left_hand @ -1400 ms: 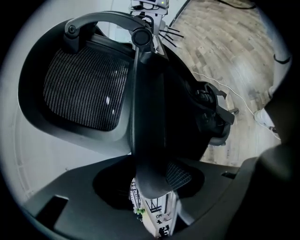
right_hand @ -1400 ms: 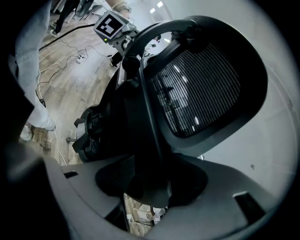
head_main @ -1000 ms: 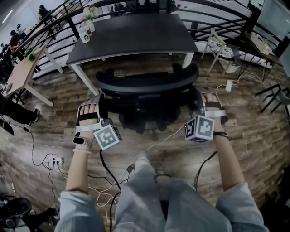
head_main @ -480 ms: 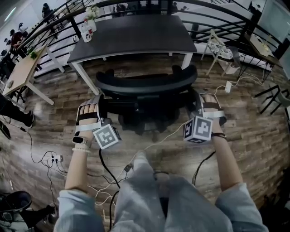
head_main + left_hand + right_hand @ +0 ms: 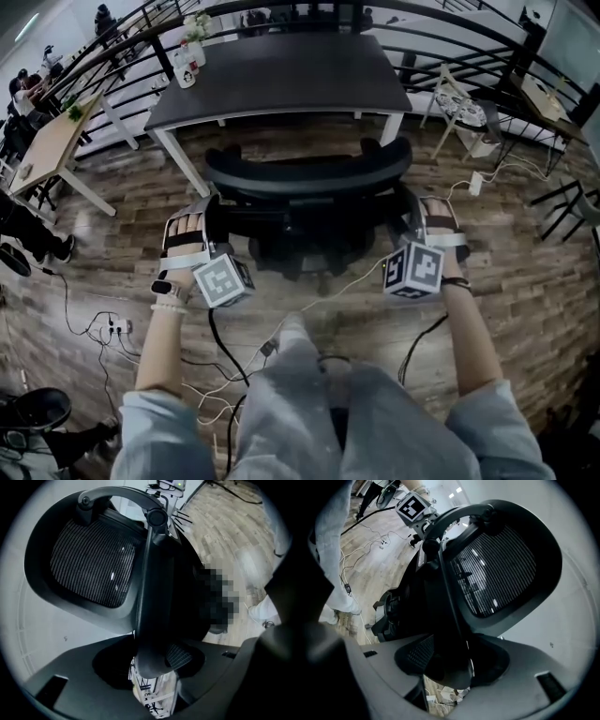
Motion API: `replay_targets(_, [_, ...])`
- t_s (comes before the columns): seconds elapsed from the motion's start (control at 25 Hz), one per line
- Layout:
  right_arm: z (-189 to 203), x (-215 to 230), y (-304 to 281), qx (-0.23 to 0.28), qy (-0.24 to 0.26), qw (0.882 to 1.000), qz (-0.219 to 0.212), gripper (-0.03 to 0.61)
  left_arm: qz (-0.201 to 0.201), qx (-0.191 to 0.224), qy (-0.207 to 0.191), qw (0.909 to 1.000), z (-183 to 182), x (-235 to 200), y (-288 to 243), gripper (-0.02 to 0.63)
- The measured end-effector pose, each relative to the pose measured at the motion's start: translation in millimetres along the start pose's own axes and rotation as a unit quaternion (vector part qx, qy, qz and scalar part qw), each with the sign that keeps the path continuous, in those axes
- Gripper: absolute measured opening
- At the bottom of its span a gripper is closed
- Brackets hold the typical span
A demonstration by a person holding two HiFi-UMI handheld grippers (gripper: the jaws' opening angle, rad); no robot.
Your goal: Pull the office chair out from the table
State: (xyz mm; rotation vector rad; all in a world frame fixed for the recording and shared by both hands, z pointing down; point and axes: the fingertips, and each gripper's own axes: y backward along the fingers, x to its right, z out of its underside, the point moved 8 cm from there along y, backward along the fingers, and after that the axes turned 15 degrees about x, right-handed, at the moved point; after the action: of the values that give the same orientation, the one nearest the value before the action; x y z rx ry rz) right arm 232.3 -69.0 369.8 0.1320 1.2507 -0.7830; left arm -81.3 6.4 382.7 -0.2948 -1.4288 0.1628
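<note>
The black mesh-backed office chair [image 5: 309,173] stands just in front of the dark table [image 5: 281,75], its back toward me. My left gripper [image 5: 208,220] is at the left edge of the backrest and my right gripper [image 5: 412,216] at the right edge. In the left gripper view the backrest frame [image 5: 150,597] runs down between the jaws of the left gripper [image 5: 154,667], which are closed on it. In the right gripper view the frame [image 5: 450,602] lies between the jaws of the right gripper [image 5: 450,667], and these jaws are opening.
Cables [image 5: 234,375] and a power strip [image 5: 112,328] lie on the wooden floor near my feet. A light wooden table [image 5: 47,150] stands at the left and a folding chair [image 5: 459,103] at the right. Bottles and flowers [image 5: 187,52] stand on the dark table's far left corner.
Both grippers stay at the sides of the backrest and the chair keeps its place. Only the head view has shifted a little.
</note>
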Motion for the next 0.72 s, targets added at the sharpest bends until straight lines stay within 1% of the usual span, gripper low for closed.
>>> replay_targets(0.16, [-1.0,1.7,5.7,0.009,-0.013,1.000,-0.004,0.224,0.000,0.033,0.058,0.9978,-3.9,-3.4,9.8,0.221])
replay_targets(0.28, [-5.4,-0.2,15.5,0.025,-0.038,0.999,0.000,0.224,-0.012,0.051,0.095,0.9941,-6.1,-3.8,22.5,0.221])
replay_targets(0.44, [-15.1,-5.0,31.7,0.052,-0.084,0.995,0.012,0.223,-0.043,0.077,0.156,0.9837,-13.1,-7.0,42.4,0.213])
replay_targets(0.52, [-22.4,-6.7,41.0,0.075,-0.118,0.990,0.014,0.213,-0.067,0.094,0.192,0.9746,-19.4,-12.2,54.2,0.199])
replay_targets(0.56, [-27.4,-6.9,45.9,0.088,-0.140,0.986,0.016,0.213,-0.079,0.105,0.213,0.9681,-23.6,-15.4,60.8,0.187])
replay_targets(0.64, [-37.7,-6.5,56.0,0.118,-0.189,0.975,0.025,0.203,-0.096,0.130,0.262,0.9513,-34.2,-20.3,74.8,0.187])
replay_targets(0.68, [-42.4,-5.9,60.8,0.134,-0.214,0.967,0.033,0.184,-0.102,0.143,0.287,0.9418,-39.8,-21.8,81.7,0.187])
replay_targets(0.72, [-46.8,-5.3,65.5,0.149,-0.237,0.959,0.042,0.169,-0.105,0.156,0.310,0.9320,-45.1,-22.9,88.3,0.173])
